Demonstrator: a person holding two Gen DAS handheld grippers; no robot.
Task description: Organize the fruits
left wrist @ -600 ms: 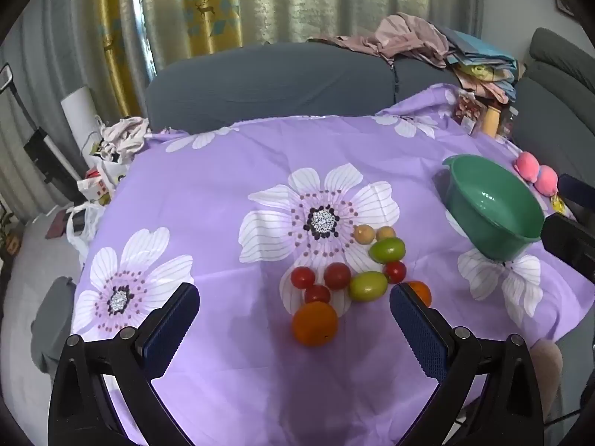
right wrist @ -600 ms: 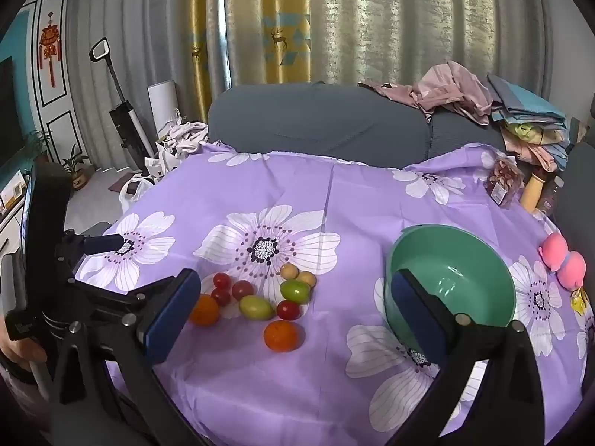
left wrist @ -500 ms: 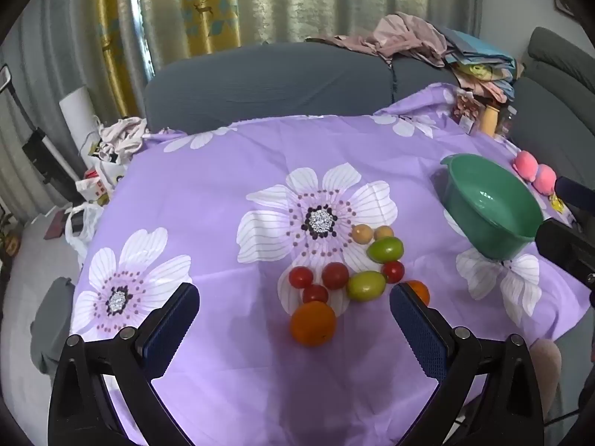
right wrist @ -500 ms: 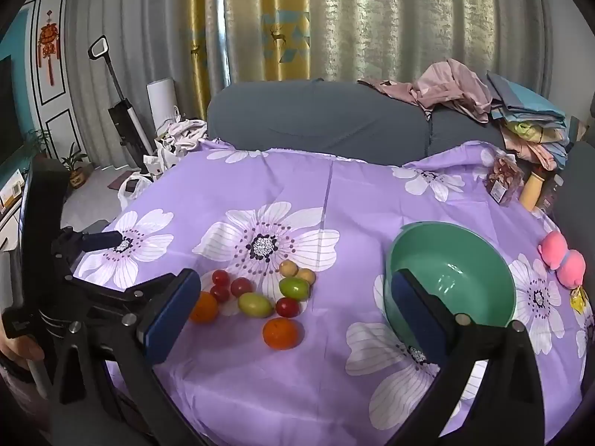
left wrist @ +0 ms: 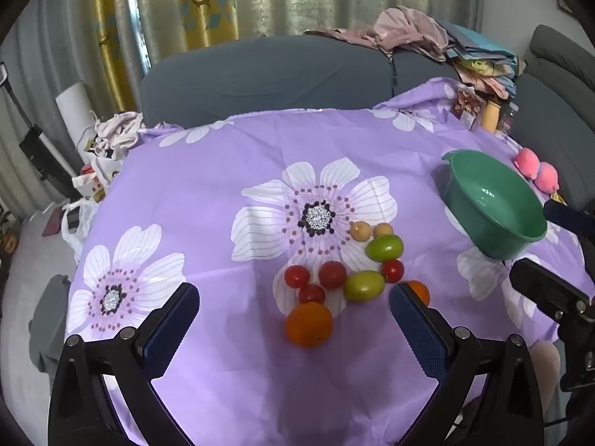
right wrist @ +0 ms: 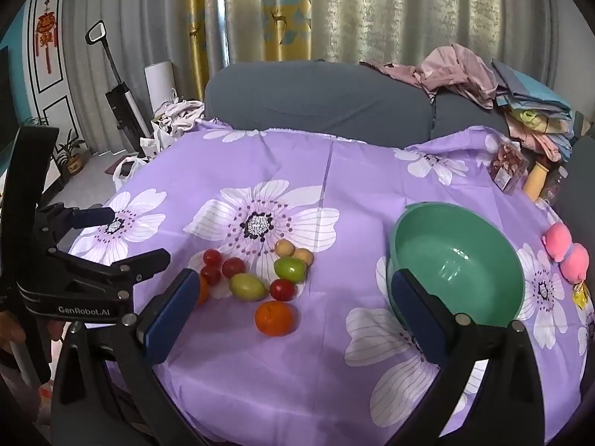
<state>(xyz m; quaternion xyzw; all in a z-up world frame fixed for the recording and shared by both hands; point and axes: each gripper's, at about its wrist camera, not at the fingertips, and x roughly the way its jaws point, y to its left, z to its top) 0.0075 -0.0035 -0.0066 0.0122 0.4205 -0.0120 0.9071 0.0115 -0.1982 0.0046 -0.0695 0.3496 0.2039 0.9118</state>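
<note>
Left gripper (left wrist: 293, 325): jaws standing wide apart, gripping nothing, hovering over the fruit cluster.
Right gripper (right wrist: 293, 310): jaws gaping, empty, pointing between fruit and bowl.
Oranges (left wrist: 308, 324): two lying nearest; one half hiding behind the left gripper's pad.
Red tomatoes (left wrist: 332, 274): four.
Green fruits (left wrist: 363, 285): two.
Small tan fruits (left wrist: 361, 230): two.
Green bowl (right wrist: 427, 230): one, sitting empty right of the cluster on the purple tablecloth (left wrist: 230, 171).
Pink toy (right wrist: 565, 251): shape unclear.

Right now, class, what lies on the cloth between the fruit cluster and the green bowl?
Nothing: in the right wrist view, only bare purple flowered tablecloth separates the fruit cluster from the green bowl.
</note>
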